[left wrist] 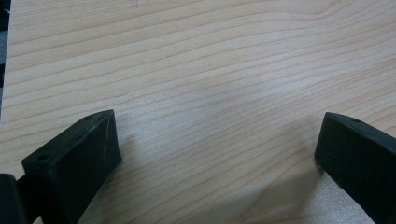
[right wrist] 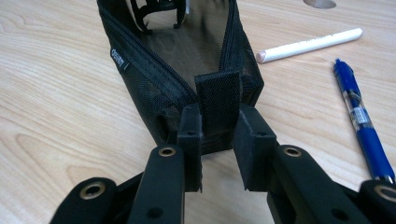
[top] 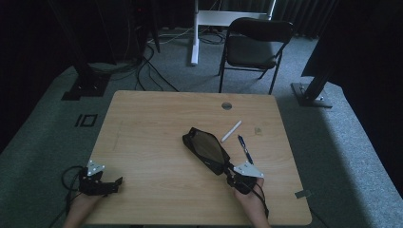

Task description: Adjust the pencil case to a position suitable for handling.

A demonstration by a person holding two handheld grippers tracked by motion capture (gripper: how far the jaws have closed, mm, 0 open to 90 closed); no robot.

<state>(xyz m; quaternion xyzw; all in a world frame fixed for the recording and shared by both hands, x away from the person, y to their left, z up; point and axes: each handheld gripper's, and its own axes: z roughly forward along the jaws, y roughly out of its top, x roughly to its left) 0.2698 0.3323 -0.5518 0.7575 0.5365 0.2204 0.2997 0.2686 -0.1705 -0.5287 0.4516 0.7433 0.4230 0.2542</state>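
We have the right gripper (right wrist: 218, 135) clenched on the end tab of the black mesh pouch (top: 205, 148), which lies unzipped near the middle of the bench (top: 152, 118), beside a white marker (top: 231, 130) and a blue pen (top: 245, 149). The left gripper (left wrist: 217, 140) rests with fingers released over bare wood. With only that narrow tab pinched, we risk it slipping out, or the dragged pouch knocking the pen.

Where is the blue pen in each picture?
High view: the blue pen lies right of the black mesh pouch, just beyond the right gripper.
Left gripper view: bare wooden table between open jaws, no pen.
Right gripper view: the pen is at the right edge.
Shared landmark: the white marker beside the pen.
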